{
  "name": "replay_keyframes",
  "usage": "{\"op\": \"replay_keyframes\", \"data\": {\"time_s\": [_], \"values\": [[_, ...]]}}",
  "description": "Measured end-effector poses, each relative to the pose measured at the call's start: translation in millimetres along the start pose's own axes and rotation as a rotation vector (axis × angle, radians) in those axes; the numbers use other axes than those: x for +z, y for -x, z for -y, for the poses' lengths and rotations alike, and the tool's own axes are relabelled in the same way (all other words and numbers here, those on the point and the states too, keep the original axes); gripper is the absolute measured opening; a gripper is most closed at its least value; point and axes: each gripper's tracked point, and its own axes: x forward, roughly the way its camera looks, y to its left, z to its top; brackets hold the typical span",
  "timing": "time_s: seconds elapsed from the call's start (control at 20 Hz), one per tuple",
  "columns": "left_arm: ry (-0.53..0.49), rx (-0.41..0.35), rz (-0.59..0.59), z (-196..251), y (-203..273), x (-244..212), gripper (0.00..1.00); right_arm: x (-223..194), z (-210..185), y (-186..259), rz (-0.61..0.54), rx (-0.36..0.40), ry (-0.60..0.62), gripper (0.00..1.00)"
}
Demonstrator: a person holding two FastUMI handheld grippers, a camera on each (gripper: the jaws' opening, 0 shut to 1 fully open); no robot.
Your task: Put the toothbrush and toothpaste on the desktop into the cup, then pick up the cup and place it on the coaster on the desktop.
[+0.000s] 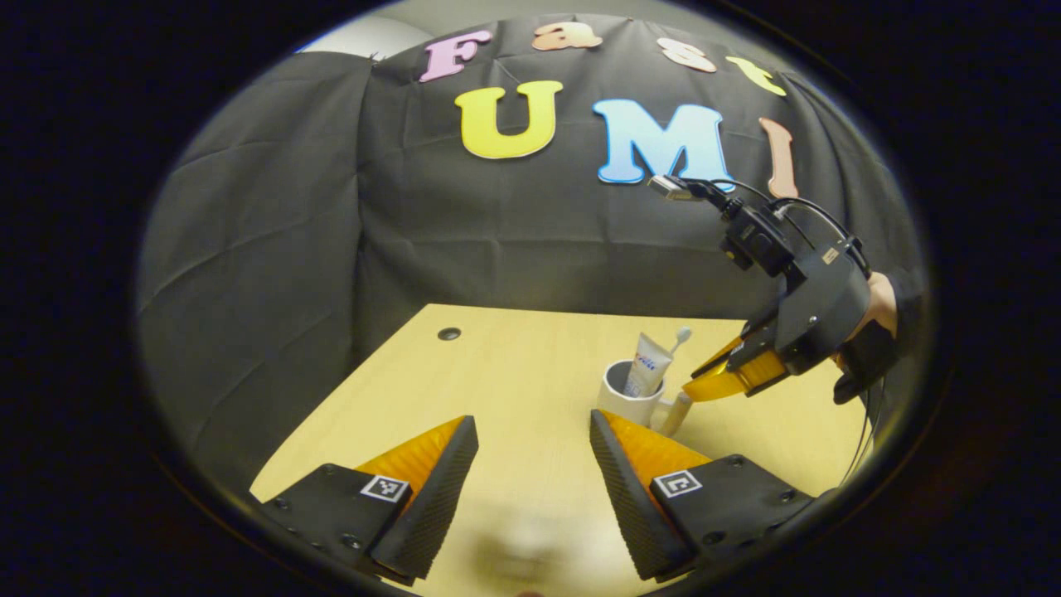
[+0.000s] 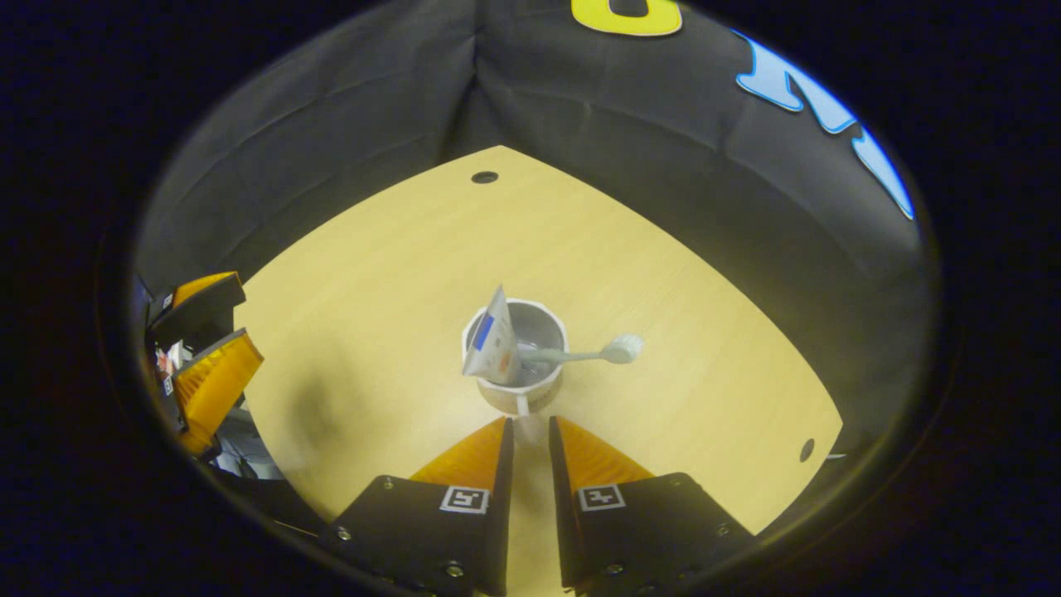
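Note:
A white cup (image 1: 623, 398) (image 2: 530, 391) stands upright on the wooden desktop (image 1: 514, 373). In it stand a toothpaste tube (image 1: 648, 366) (image 2: 492, 342) and a toothbrush (image 1: 681, 335) (image 2: 584, 356) whose head leans out over the rim. The cup's handle (image 1: 675, 414) (image 2: 522, 405) points at my right gripper (image 2: 530, 423) (image 1: 692, 395). That gripper's tips sit just short of the handle with a narrow gap between them. My left gripper (image 1: 533, 419) (image 2: 249, 323) hovers wide open over bare desktop, to the left of the cup and nearer than it, holding nothing.
The black cloth wall closes off the back and both sides of the desktop. Small round holes sit in the tabletop near the far corner (image 1: 448, 333) (image 2: 484, 177) and near the right edge (image 2: 806, 449). A hand (image 1: 880, 305) holds the right gripper.

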Motion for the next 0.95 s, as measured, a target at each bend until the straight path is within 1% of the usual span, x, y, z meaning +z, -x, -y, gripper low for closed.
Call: {"op": "replay_keyframes", "data": {"time_s": [0.25, 0.45, 0.6, 0.75, 0.8, 0.85, 0.95], "values": [[-0.036, -0.043, 0.023, 19.7, -4.5, 14.9, 0.92, -10.3, 4.9, 25.0, 0.056, -0.042, -0.071, 0.25], [-0.02, -0.089, 0.049, 41.0, -7.3, 35.6, 0.92, -15.5, 7.8, 44.2, 0.127, -0.072, -0.172, 0.25], [-0.021, -0.12, 0.068, 57.4, -10.9, 51.1, 0.92, -18.0, 16.8, 60.1, 0.198, -0.13, -0.235, 0.24], [-0.042, -0.152, 0.088, 73.6, -14.1, 65.7, 0.92, -17.5, 26.0, 79.7, 0.27, -0.196, -0.267, 0.24], [-0.046, -0.162, 0.097, 79.6, -14.6, 72.1, 0.92, -15.9, 28.6, 87.7, 0.297, -0.214, -0.279, 0.22], [-0.051, -0.17, 0.11, 84.4, -14.6, 79.1, 0.92, -13.8, 30.8, 95.8, 0.329, -0.233, -0.294, 0.24], [-0.06, -0.182, 0.141, 94.6, -13.0, 93.8, 0.92, -8.3, 36.9, 118.3, 0.398, -0.279, -0.319, 0.24]]}}
